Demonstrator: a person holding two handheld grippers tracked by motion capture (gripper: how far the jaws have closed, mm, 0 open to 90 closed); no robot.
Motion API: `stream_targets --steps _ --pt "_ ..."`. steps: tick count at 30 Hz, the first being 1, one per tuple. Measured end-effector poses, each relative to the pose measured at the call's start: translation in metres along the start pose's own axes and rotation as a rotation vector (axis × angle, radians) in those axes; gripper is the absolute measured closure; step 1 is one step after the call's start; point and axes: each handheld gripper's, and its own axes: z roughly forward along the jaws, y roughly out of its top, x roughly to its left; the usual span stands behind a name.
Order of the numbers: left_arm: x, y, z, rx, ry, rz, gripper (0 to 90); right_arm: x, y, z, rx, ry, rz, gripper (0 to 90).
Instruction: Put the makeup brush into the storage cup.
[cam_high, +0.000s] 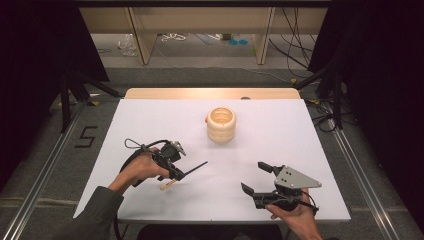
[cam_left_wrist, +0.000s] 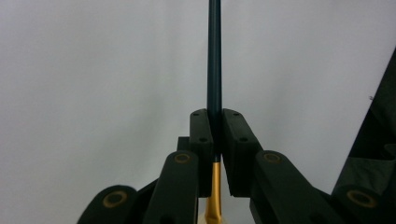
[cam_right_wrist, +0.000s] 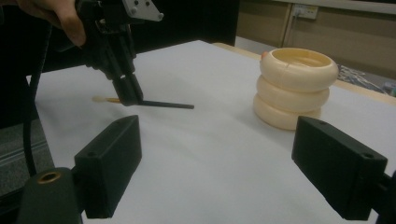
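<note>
My left gripper (cam_high: 176, 172) pinches a dark pen (cam_high: 196, 168) mid-shaft, tip toward two o'clock, aimed at the cream holder (cam_high: 221, 124); my right gripper (cam_high: 254, 178) waits spread.

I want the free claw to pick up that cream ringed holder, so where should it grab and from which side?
Probably the holder's top ring, from straight above, one jaw inside the open mouth and one outside. It stands upright and apart, and the bulging rings give a side grip little flat hold. The right claw is open.
</note>
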Motion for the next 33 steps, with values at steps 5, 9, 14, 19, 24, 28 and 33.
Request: stream_targets --steps 5,9,14,19,24,28,33 --pt "-0.010 0.007 0.000 -0.013 -0.025 0.025 83.0 0.005 0.003 0.002 0.006 0.008 -0.055 16.6" --pt "-0.016 0.011 0.002 -0.011 -0.040 0.041 83.0 0.012 0.006 0.006 0.009 0.016 -0.126 16.5" --pt "-0.023 0.013 0.003 -0.016 -0.053 0.049 83.0 0.019 0.009 0.010 0.034 0.025 -0.216 16.5" --pt "-0.029 0.013 0.003 -0.045 -0.076 0.039 83.0 0.024 0.009 0.015 0.049 0.032 -0.265 16.7" --pt "-0.033 0.014 0.002 -0.052 -0.090 0.034 83.0 0.032 0.010 0.023 0.087 0.067 -0.354 18.7" --pt "-0.035 0.015 0.001 -0.038 -0.098 0.051 83.0 0.037 0.010 0.030 0.110 0.075 -0.418 19.2" --pt "-0.038 0.017 0.001 -0.060 -0.105 0.035 83.0 0.040 0.012 0.036 0.122 0.087 -0.443 19.9"
